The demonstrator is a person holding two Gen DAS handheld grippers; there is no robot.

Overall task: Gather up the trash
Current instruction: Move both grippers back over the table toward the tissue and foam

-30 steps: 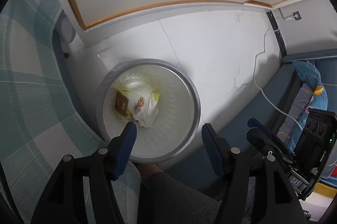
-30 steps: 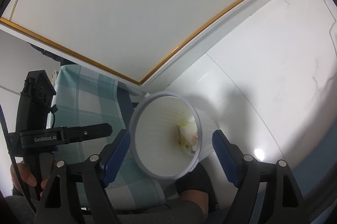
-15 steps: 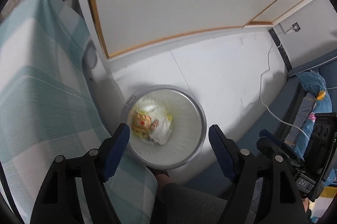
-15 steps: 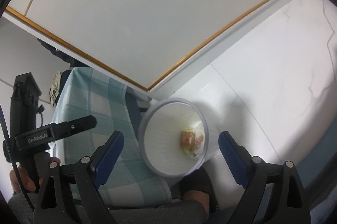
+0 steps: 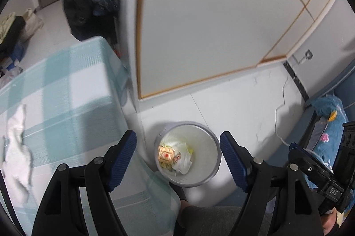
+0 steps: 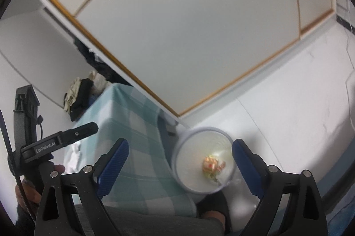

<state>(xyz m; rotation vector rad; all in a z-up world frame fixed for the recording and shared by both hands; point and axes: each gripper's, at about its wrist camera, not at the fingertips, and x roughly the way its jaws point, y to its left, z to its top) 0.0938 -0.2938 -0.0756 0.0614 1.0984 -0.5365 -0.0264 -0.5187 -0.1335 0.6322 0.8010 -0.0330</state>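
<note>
Both the left gripper (image 5: 177, 157) and right gripper (image 6: 180, 161) have risen from the round waste bin (image 5: 213, 176), jaws widened and empty, leaving the snack wrapper (image 5: 166, 156) inside, so this piece looks collected.

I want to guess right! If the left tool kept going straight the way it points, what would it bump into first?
Probably the trash bin on the floor. It sits between the open left tool fingers, with nothing in between, though depth is hard to judge.
</note>
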